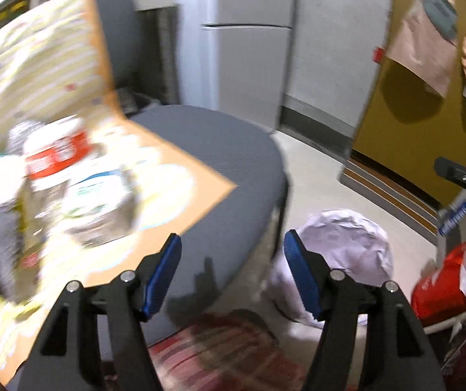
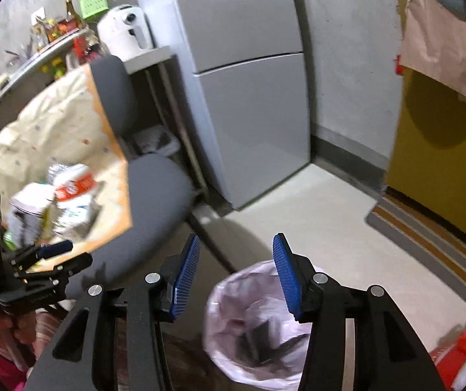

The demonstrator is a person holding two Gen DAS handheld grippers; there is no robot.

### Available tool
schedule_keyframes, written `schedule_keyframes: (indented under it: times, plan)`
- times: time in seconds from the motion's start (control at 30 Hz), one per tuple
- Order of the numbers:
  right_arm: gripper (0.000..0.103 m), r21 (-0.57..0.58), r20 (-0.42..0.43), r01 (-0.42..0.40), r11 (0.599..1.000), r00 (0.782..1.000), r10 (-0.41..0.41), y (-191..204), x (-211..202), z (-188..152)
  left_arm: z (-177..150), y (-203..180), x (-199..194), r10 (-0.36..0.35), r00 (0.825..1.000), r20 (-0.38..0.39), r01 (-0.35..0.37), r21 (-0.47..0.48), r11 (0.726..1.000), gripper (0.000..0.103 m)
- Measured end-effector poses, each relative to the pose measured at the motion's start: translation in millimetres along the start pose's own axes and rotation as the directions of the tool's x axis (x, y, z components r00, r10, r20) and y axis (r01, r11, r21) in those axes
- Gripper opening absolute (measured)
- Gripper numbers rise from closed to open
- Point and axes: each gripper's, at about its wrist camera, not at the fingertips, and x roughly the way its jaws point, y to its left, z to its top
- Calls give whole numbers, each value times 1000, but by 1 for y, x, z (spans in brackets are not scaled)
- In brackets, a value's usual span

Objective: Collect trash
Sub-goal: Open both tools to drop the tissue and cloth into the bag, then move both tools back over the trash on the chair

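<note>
Trash (image 2: 66, 195), bottles and wrappers, lies piled on the chair (image 2: 154, 195) at left of frame. We see both the left gripper (image 1: 231, 275) and right gripper (image 2: 236, 273) spread and empty. The lined bin (image 2: 252, 329) below holds some dark scraps; most remains uncollected.

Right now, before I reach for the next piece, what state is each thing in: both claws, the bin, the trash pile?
Left claw: open, nothing between the pads.
Right claw: open, empty, above the bin.
White-lined trash bin on the floor: open-topped, dark items already inside.
Pile of bottles and wrappers: uncollected, lying on the patterned orange-edged cloth.
Patterned orange-edged cloth: draped over the grey chair.
Grey fabric office chair: upright beside the bin.
</note>
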Motion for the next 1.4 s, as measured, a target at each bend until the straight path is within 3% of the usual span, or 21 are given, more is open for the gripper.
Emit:
schedule_keyframes:
  times: [0.13,0.3,0.43,0.57,0.63,0.77,0.83,0.97,1.1,1.2,1.3,1.4]
  plan:
    - [49,-42,-5,-110,993,994,110,31,2,2,-19,42,-28,105,994,30,-102,-82,991,64]
    - [49,-109,-45,-229,967,973,225,78,12,6,-39,88,-57,186,982,43,-172,-214,961,65]
    - [49,-192,-68,-274,942,962,266,118,22,8,-58,121,-76,263,964,44,-240,-291,926,66]
    - [61,-261,-106,-323,910,946,306,159,42,10,-69,154,-90,336,942,24,-304,-369,878,66]
    - [63,-288,-122,-342,895,940,320,178,55,10,-73,169,-94,379,925,13,-343,-398,851,66]
    - [72,-337,-143,-351,874,936,322,214,85,7,-82,191,-101,431,902,-9,-389,-448,805,66]
    - [72,-357,-143,-330,874,944,298,227,97,5,-87,198,-103,447,894,-21,-405,-462,789,66]
    - [72,-378,-161,-370,848,929,334,253,114,6,-91,211,-105,461,887,-43,-422,-482,768,66]
    - [72,-457,-166,-408,791,912,374,290,119,10,-88,222,-109,482,875,-49,-440,-498,747,66]
    - [71,-487,-183,-460,743,885,428,315,125,14,-84,236,-112,496,867,-51,-448,-516,730,66]
    - [63,-521,-204,-500,692,860,468,345,135,16,-82,250,-112,503,862,-60,-453,-537,712,66]
    - [53,-575,-216,-504,645,853,475,374,150,17,-81,262,-110,504,861,-70,-456,-545,704,66]
